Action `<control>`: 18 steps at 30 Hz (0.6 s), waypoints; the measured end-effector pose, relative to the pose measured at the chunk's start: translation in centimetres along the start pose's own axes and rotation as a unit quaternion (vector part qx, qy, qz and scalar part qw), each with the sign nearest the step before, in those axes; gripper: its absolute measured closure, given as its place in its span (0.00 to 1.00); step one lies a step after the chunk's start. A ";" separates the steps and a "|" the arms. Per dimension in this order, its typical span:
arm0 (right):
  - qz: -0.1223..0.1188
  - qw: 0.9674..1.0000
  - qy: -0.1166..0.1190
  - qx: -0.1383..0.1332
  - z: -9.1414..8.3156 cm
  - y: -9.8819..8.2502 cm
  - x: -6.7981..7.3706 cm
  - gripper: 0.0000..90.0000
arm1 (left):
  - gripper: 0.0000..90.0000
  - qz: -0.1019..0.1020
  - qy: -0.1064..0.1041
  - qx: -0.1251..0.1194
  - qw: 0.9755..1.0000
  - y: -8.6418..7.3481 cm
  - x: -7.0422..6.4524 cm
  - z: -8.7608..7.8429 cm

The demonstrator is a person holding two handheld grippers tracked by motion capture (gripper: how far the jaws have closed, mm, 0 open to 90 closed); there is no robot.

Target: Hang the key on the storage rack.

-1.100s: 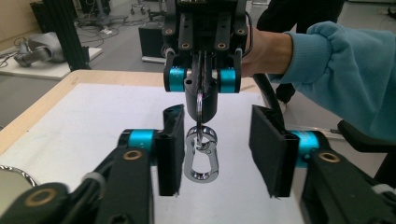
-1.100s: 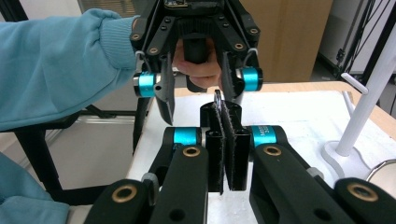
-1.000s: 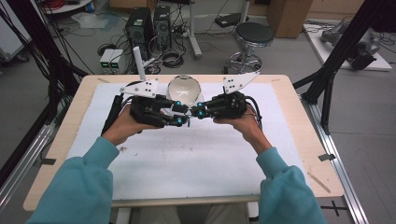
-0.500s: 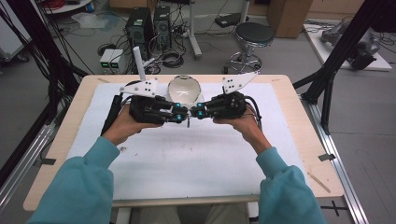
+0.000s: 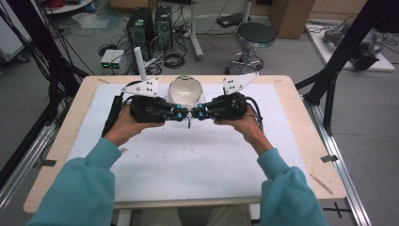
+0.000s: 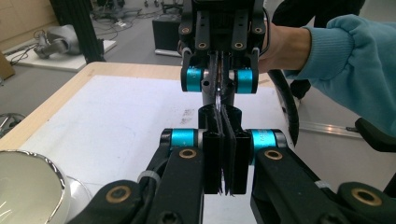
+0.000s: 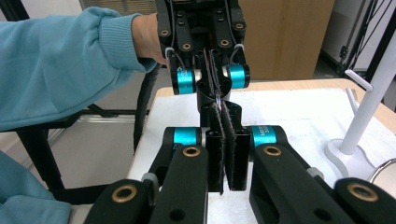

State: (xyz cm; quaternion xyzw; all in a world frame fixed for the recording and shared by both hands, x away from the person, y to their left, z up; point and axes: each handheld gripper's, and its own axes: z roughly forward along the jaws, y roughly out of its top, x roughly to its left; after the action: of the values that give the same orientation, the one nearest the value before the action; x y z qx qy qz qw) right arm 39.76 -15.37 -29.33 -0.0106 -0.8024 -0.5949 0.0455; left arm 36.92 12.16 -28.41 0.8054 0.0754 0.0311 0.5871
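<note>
High view, setting: a wooden table under a white mat; two hands in teal sleeves come in from the near edge
White stand: upright at the far left of the mat, just behind the left gripper; in the right gripper view it is a round foot with a slanting post
Left gripper: held level above the mat, pointing to the right; its jaws have just been closing and now the pads are pressed flat together; the left gripper view does not settle whether anything thin lies between them
Bowl: on the mat at the far middle, just behind the spot where the two gripper tips meet, touched by neither; round, deep, white inside, with a bright shiny rim that catches the light; upright, mouth up; its curved rim sits at the lower left of the left gripper view
Right gripper: level, pointing to the left, tip to tip with the left one; jaws clenched, pad against pad, no gap to be seen in the right gripper view
</note>
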 end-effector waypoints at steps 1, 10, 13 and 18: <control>0.000 1.000 0.000 0.000 0.0 0.0 0.0 0.99 | 0.97 0.000 0.001 0.001 1.000 0.0 0.0 0.0; 0.000 1.000 0.002 -0.002 -0.2 0.0 0.0 0.99 | 0.98 -0.008 -0.001 0.002 1.000 0.2 0.0 0.1; 0.002 1.000 0.003 -0.004 -0.2 0.0 0.0 0.97 | 0.98 -0.009 -0.005 0.000 1.000 0.2 0.0 0.1; 0.010 0.999 -0.028 -0.021 -0.2 0.0 0.3 0.37 | 0.98 -0.013 0.010 -0.003 1.000 0.2 0.3 -0.4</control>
State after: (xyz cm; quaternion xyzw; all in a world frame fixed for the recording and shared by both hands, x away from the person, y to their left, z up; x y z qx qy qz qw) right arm 39.46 -15.53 -29.24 -0.0363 -0.7904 -0.6109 0.0287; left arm 37.14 12.53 -28.13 0.8023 0.0918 0.0322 0.5889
